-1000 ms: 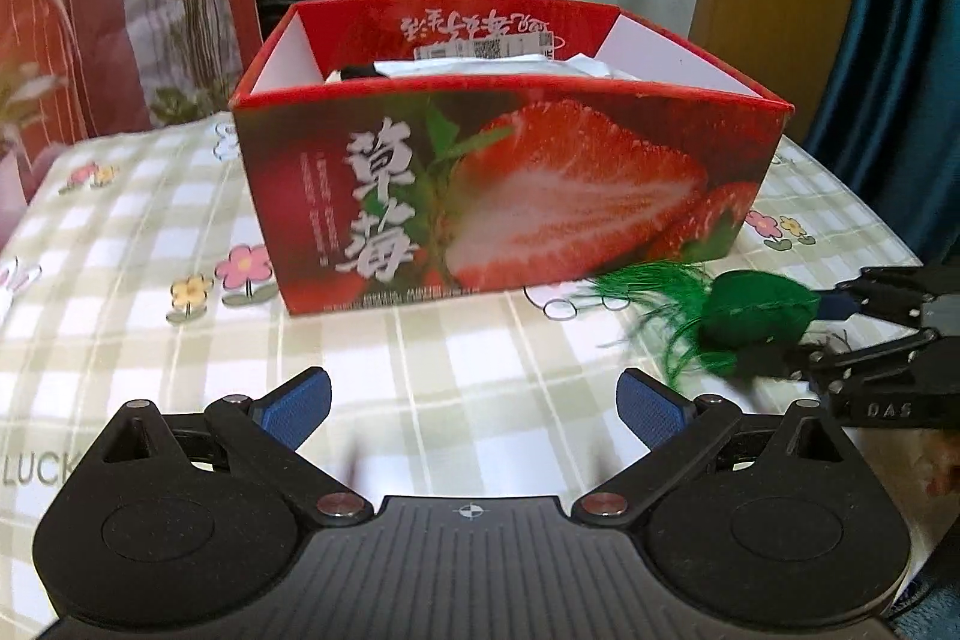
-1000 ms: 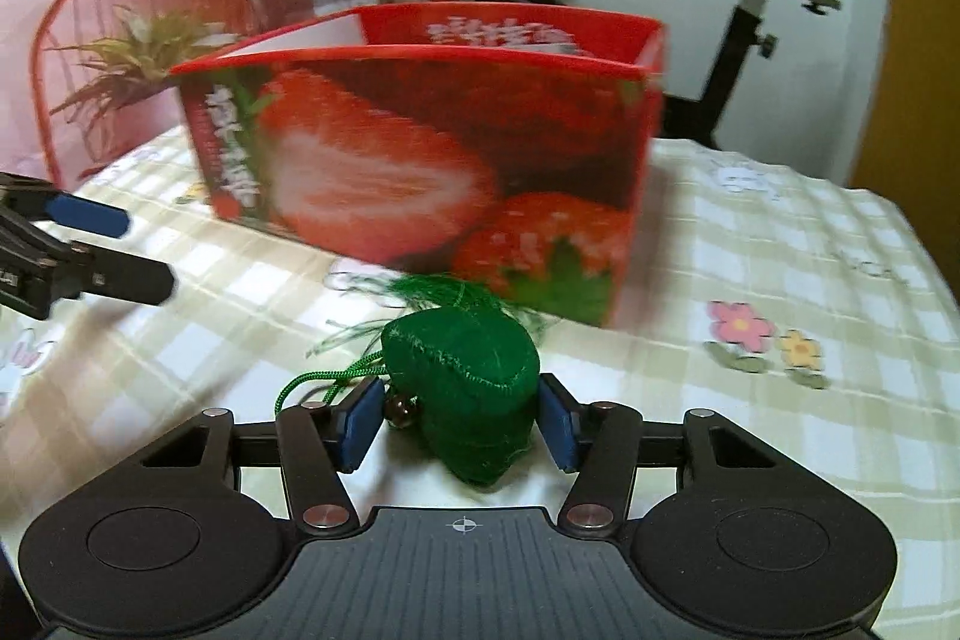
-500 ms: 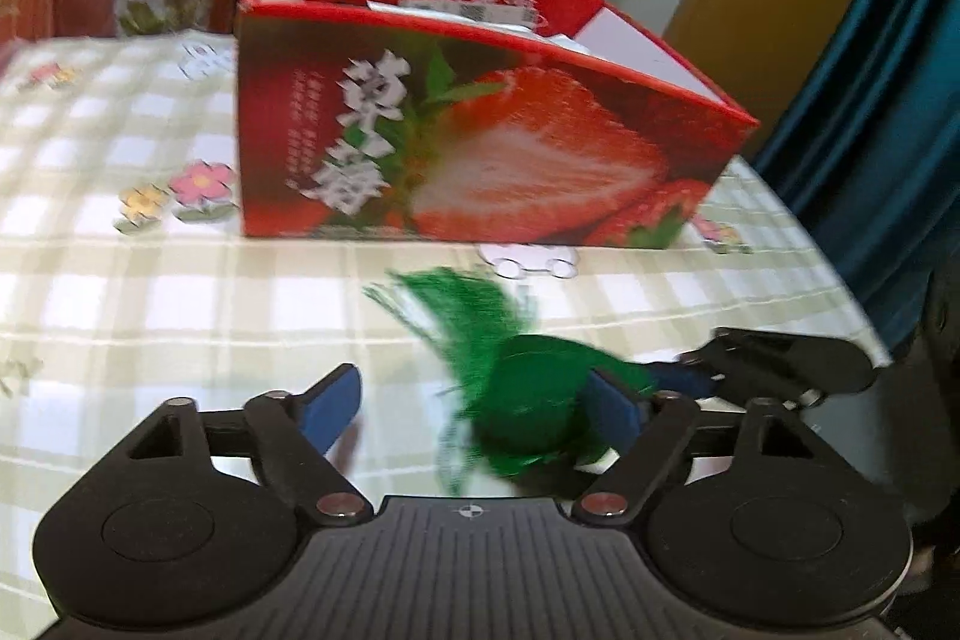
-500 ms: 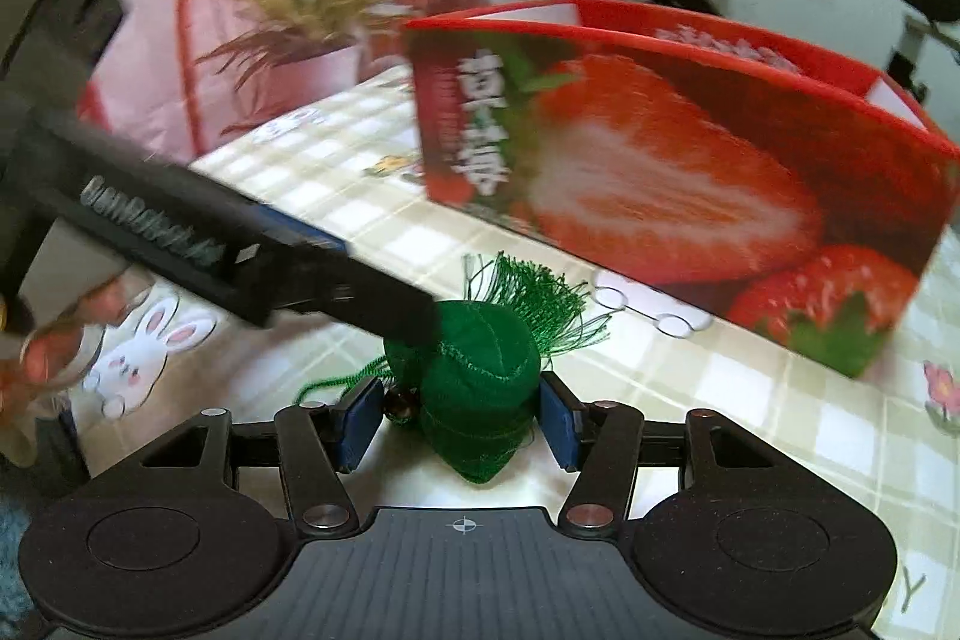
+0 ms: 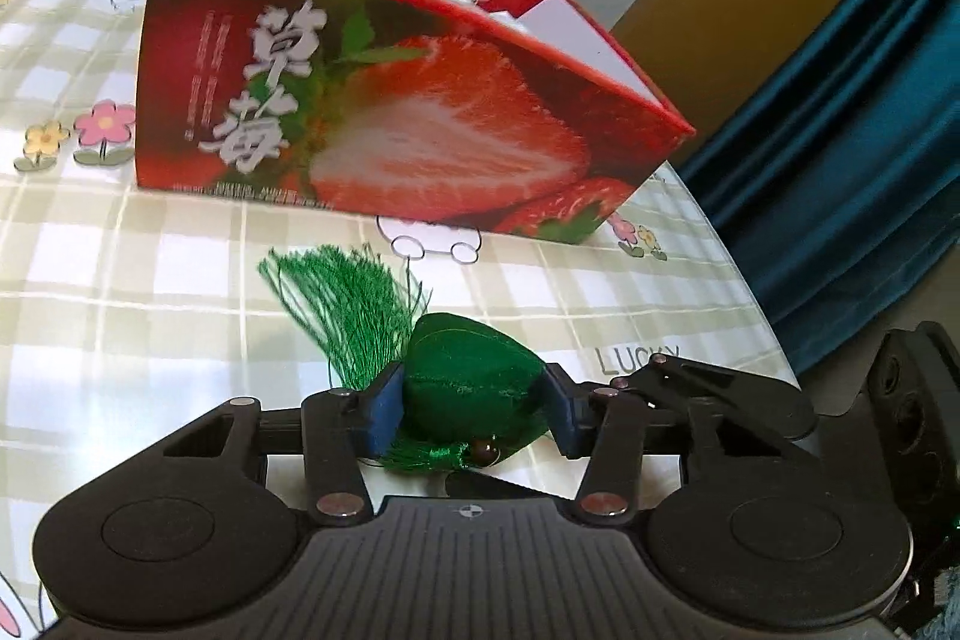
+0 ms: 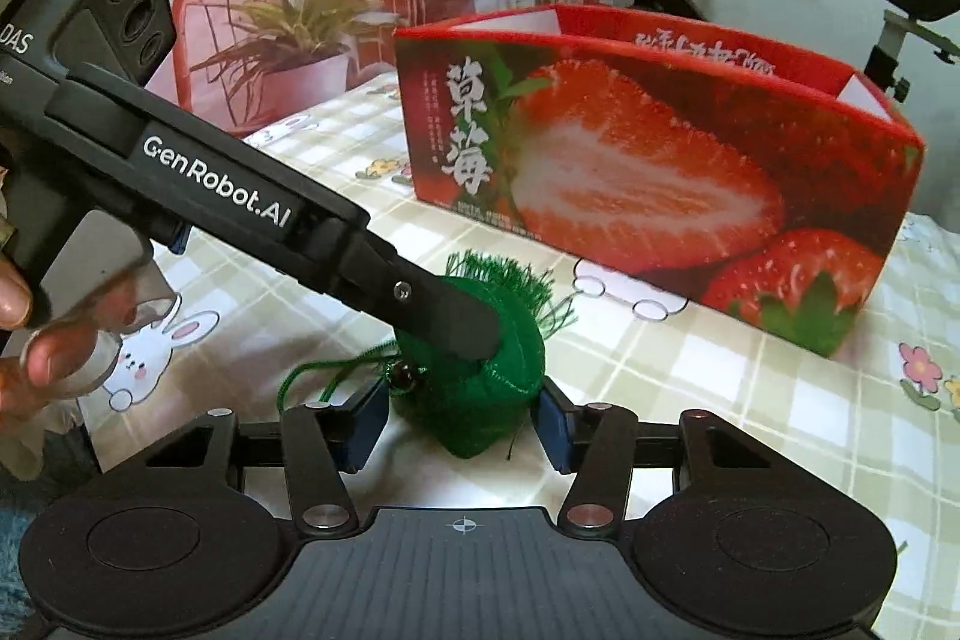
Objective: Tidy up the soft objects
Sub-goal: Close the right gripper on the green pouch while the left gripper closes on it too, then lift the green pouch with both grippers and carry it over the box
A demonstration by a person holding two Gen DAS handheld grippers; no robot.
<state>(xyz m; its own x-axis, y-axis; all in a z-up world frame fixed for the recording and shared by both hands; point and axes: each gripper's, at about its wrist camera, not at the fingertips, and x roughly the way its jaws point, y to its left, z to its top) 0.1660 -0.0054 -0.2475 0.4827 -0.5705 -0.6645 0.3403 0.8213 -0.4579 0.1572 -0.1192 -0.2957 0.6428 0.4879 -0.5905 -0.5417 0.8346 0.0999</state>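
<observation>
- Green stuffed sachet (image 5: 474, 382) with a green tassel (image 5: 348, 310) sits low over the checked tablecloth (image 5: 150, 292), near side of the strawberry box (image 5: 390, 100); whether it touches the cloth cannot be told. Not yet in the box.
- Both tools are on the one sachet. Judgement: a hand-over from one gripper to the other, so that the sachet can be lifted into the open-topped box.
- Left gripper (image 5: 474, 409): jaws closing, blue pads at both flanks of the sachet body and apparently touching it. Tassel fans out far-left of the pads, free of them; bead and cord loop hang at the near side.
- Right gripper (image 6: 459, 415): jaws closing a little, sachet between them. The right pad meets the fabric; the left pad sits beside the bead (image 6: 405, 374) and contact there is unclear. Reads as a grip.
- Pose, left: seen from the right wrist, the left gripper comes in from the upper left, slanting down across the sachet, one finger lying over its top. A person's fingers (image 6: 42, 352) wrap the handle at the left edge.
- Pose, right: pitched down toward the table, box to the far right.
- Risk, judged: the soft body may deform or twist with two grips crossing.
</observation>
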